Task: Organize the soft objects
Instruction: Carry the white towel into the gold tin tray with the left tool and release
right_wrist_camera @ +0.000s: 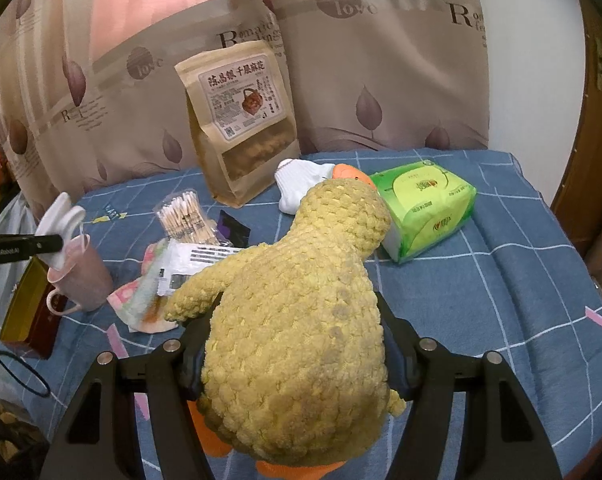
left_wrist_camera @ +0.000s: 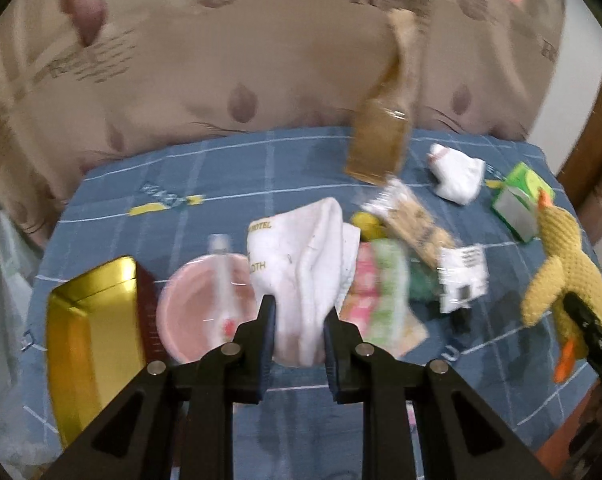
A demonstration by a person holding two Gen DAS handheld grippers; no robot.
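A knobbly yellow plush duck (right_wrist_camera: 301, 320) has an orange beak and orange feet. The quilted bedcover (right_wrist_camera: 481, 300) is blue with a white grid. The soft tissue pack (right_wrist_camera: 425, 208) is green and white; the round plastic mug (right_wrist_camera: 81, 276) is pink; the folded cloth (left_wrist_camera: 305, 280) is white; the curtain (right_wrist_camera: 381, 80) is beige with brown leaves.

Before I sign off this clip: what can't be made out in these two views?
- Left wrist view: motion blur smears the brown snack bag and the packets behind the white cloth held in the left claw.
- Right wrist view: the yellow plush duck in the right claw hides the bedspread beneath it; its orange feet are cut off by the bottom edge.
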